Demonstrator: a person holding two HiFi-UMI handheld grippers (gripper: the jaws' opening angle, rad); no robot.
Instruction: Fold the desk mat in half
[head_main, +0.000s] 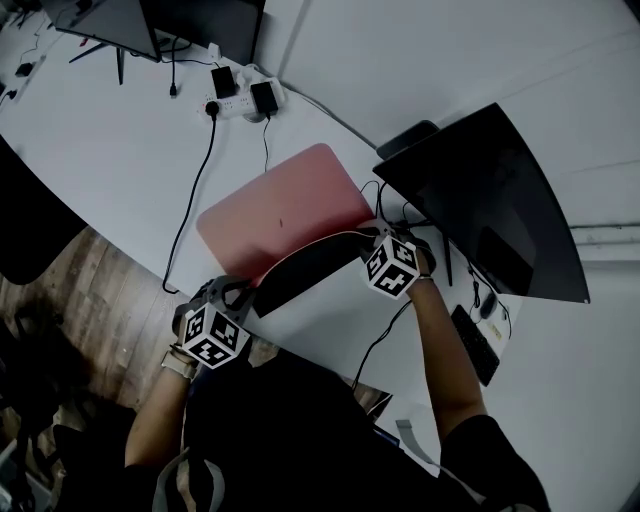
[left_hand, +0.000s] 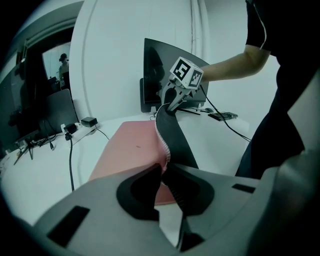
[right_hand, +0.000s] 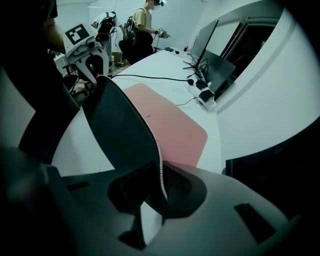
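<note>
Near edge of worktop: desk mat (head_main: 285, 205), pink top, dark underside. Its far part is flat on the white worktop (head_main: 100, 140) and its near edge is lifted off it.
Lifted strip: arches between my two grippers, dark underside facing up and toward me, stitched rim showing.
My left gripper (left_hand: 164, 172): jaws clamped on the mat's near-left end, with the rim pinched between the pads.
My right gripper (right_hand: 159, 180): jaws closed on the mat's near-right end, with the stitched rim running up from between the pads.
Gripper relation: left sits by the worktop's near edge. Right is further in, above the mat's right side and close to the monitor. They are well apart, joined only by the mat.
Monitor (head_main: 490, 200): dark screen, just right of the mat.
Power strip (head_main: 240, 100): toward the worktop's far edge, beyond the mat, with plugs in it.
Black cable (head_main: 195, 190): runs from the power strip down past the mat's left side to the near edge.
Second monitor (head_main: 110, 20): far-left corner of the worktop.
Floor (head_main: 90, 290): wood planks, left of the worktop.
</note>
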